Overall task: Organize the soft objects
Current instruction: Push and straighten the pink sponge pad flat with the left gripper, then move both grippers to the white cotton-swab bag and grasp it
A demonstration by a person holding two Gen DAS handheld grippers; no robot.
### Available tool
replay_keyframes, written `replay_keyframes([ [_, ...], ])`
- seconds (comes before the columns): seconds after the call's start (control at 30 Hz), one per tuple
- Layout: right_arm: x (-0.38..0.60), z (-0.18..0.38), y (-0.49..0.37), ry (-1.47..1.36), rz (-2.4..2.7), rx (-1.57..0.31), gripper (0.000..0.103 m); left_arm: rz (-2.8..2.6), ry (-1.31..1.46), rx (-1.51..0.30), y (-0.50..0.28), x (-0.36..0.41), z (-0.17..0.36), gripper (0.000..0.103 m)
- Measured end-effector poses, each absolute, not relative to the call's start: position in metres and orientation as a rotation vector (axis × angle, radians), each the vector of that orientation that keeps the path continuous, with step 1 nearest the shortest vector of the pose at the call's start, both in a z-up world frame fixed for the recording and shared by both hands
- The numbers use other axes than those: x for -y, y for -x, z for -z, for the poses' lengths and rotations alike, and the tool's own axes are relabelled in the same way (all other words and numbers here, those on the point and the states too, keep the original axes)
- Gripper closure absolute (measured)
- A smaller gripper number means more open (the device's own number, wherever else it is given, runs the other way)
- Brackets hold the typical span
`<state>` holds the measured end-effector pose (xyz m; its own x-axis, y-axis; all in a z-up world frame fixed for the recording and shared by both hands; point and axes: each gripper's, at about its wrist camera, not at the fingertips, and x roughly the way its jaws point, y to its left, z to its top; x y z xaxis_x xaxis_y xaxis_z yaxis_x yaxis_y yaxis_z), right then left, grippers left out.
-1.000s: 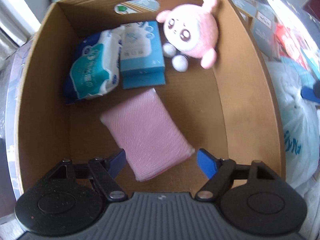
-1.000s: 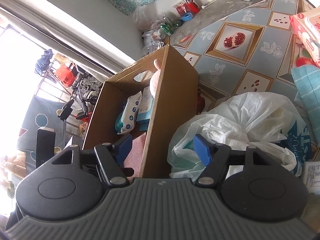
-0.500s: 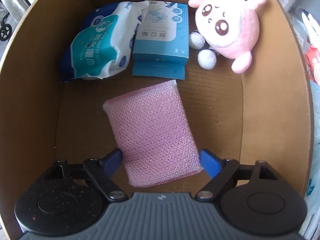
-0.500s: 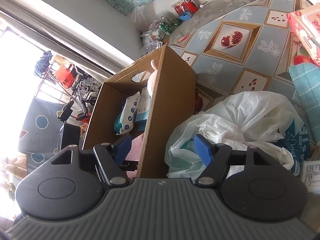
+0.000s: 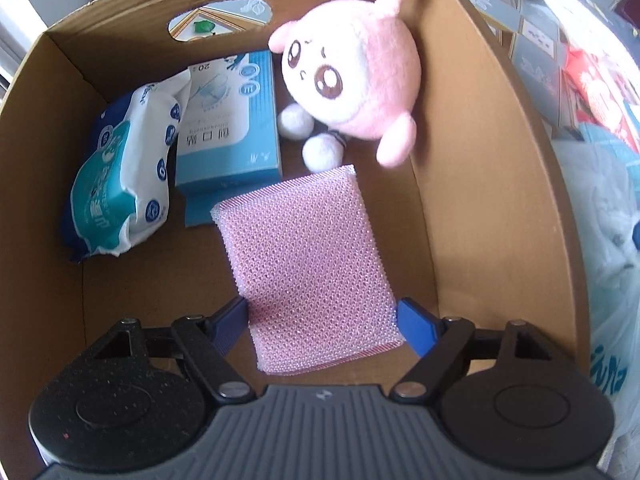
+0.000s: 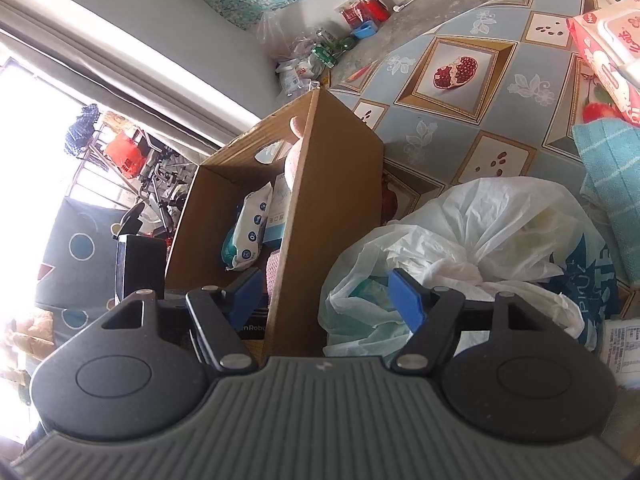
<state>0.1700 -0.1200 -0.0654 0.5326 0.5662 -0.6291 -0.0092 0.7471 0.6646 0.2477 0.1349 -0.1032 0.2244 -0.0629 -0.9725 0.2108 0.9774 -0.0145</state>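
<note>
A pink mesh sponge (image 5: 308, 256) lies on the floor of the cardboard box (image 5: 496, 184). My left gripper (image 5: 324, 320) hangs over the box, open, its blue fingertips either side of the sponge's near end; whether they touch it I cannot tell. Behind the sponge lie a pink plush toy (image 5: 356, 76), a blue carton (image 5: 228, 120) and a wet-wipes pack (image 5: 128, 168). My right gripper (image 6: 324, 292) is open and empty, outside the box (image 6: 332, 200), above its right wall and a white plastic bag (image 6: 472, 248).
A teal cloth (image 6: 612, 160) and a red-and-white pack (image 6: 608, 48) lie on the patterned tablecloth (image 6: 456, 64) to the right of the box. Bottles and clutter stand on the floor beyond. A dark object (image 6: 140, 264) stands left of the box.
My left gripper has moved down into the box and forward around the pink sponge, which has shifted toward the plush. The right gripper has barely moved.
</note>
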Motion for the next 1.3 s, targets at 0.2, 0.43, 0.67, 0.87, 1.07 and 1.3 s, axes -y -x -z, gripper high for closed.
replay_keyframes([
  [0.2, 0.12, 0.068, -0.171, -0.657, -0.371, -0.97, 0.032, 0.186, -0.039, -1.307, -0.255, -0.148, 0.098, 0.02],
  [0.43, 0.117, 0.069, -0.171, -0.663, -0.372, -0.973, 0.032, 0.176, 0.069, -1.276, -0.252, -0.164, 0.083, 0.019],
  [0.67, 0.115, 0.07, -0.168, -0.668, -0.38, -0.982, 0.032, 0.158, 0.212, -1.301, -0.263, -0.172, 0.101, 0.029],
  [0.87, 0.126, 0.072, -0.165, -0.679, -0.363, -0.977, 0.031, 0.191, 0.308, -1.262, -0.266, -0.172, 0.1, 0.029],
  [1.07, 0.131, 0.075, -0.158, -0.693, -0.358, -0.968, 0.031, 0.139, 0.374, -1.205, -0.262, -0.178, 0.088, 0.024],
  [1.3, 0.139, 0.062, -0.14, -0.652, -0.348, -0.897, 0.03, 0.061, 0.335, -1.066, -0.222, -0.182, 0.041, 0.024],
])
